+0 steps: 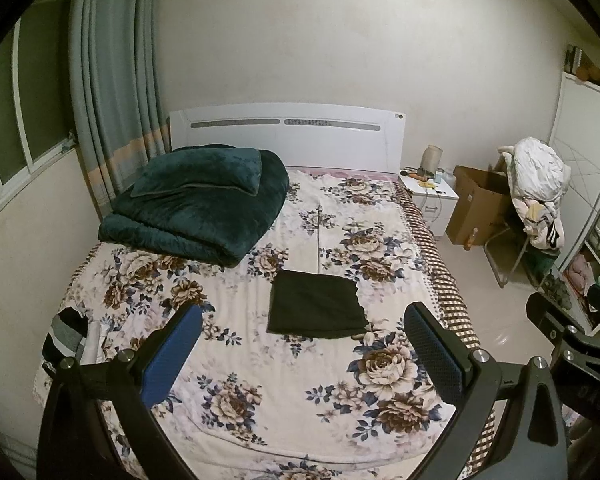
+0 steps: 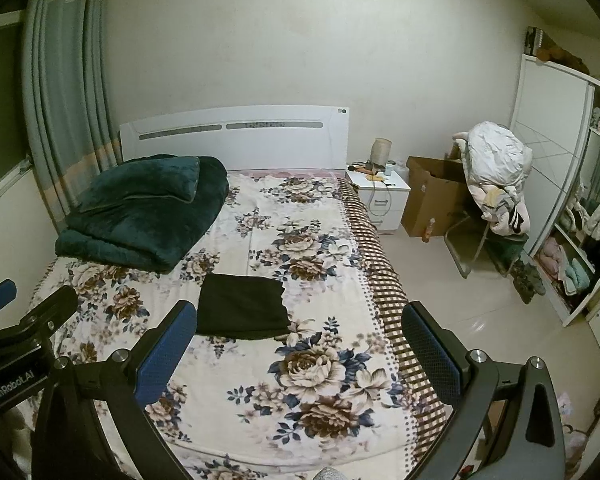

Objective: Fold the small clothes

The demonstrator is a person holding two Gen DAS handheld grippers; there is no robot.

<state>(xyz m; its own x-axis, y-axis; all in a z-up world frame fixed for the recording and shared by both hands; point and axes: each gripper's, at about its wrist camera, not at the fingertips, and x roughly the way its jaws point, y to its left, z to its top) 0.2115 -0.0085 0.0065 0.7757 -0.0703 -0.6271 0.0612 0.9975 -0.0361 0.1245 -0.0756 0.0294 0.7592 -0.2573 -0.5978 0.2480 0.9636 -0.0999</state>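
A dark folded garment [image 1: 317, 305] lies flat in the middle of the flowered bed sheet [image 1: 260, 392]; it also shows in the right wrist view [image 2: 242, 306]. A striped black, grey and white garment [image 1: 66, 336] lies at the bed's left edge. My left gripper [image 1: 302, 352] is open and empty, held above the bed's foot, short of the dark garment. My right gripper [image 2: 300, 350] is open and empty, to the right of the left one, over the bed's right part. The right gripper's body shows at the right edge of the left wrist view [image 1: 572, 336].
A folded dark green blanket [image 1: 198, 200] lies at the bed's head, left. A white nightstand [image 2: 380, 194], a cardboard box [image 2: 432, 200] and a chair piled with clothes [image 2: 496, 184] stand right of the bed. A wardrobe [image 2: 560, 184] is at far right.
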